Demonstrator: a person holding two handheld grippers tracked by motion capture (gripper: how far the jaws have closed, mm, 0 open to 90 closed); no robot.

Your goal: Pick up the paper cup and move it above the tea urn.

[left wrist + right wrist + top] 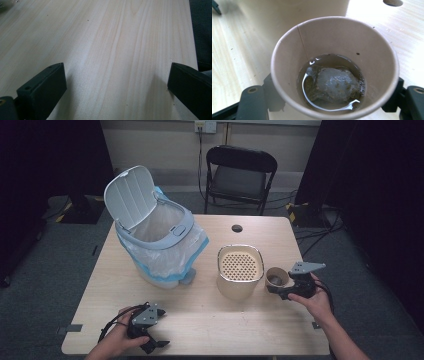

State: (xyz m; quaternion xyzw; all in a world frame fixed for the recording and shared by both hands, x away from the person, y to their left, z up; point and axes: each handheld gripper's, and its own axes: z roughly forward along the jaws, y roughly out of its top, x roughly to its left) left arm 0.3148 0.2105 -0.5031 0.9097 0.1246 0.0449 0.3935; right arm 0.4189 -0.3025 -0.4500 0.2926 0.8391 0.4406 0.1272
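A matt brown paper cup (332,67) holds glossy liquid, the table (112,37) is smooth pale wood, and the bin (150,227) is smooth plastic lined with a thin translucent bag.

Paper cups (334,65): one, with one tea bag (335,85) lying in liquid
Strainer bins (240,270): one
Lidded trash bins (155,237): one, lined with one bag
Grippers: two, left gripper (150,332) and right gripper (280,290)
Folding chairs (240,175): one
Tabletop (200,320): one
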